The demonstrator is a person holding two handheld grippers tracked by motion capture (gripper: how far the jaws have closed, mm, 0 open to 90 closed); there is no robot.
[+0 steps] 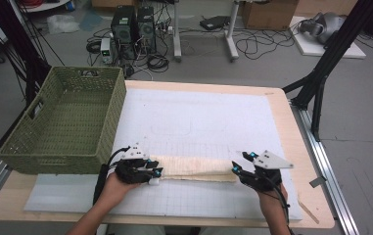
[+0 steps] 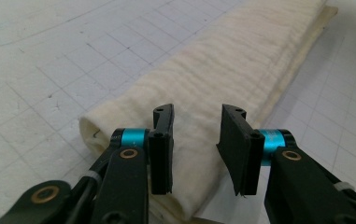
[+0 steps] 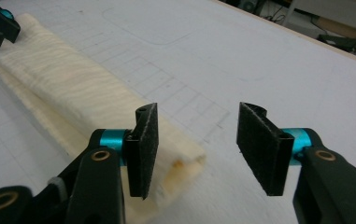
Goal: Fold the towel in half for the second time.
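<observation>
A cream cloth point(image 1: 194, 167), folded into a long narrow strip, lies across the near part of the white grid mat point(image 1: 198, 117). My left gripper point(image 1: 156, 172) stands open at the strip's left end. In the left gripper view the jaws point(image 2: 196, 114) straddle the rounded folded end of the cloth point(image 2: 227, 65) without pinching it. My right gripper point(image 1: 238, 164) is open at the strip's right end. In the right gripper view the cloth point(image 3: 63, 79) passes under the left jaw, and the gap of that gripper point(image 3: 198, 112) is over bare mat.
A green woven basket point(image 1: 116, 110) sits on the table's left side, close behind my left hand. The wooden table edge point(image 1: 294, 142) borders the mat on the right. Cables, computer towers and black stand legs are on the floor beyond the table.
</observation>
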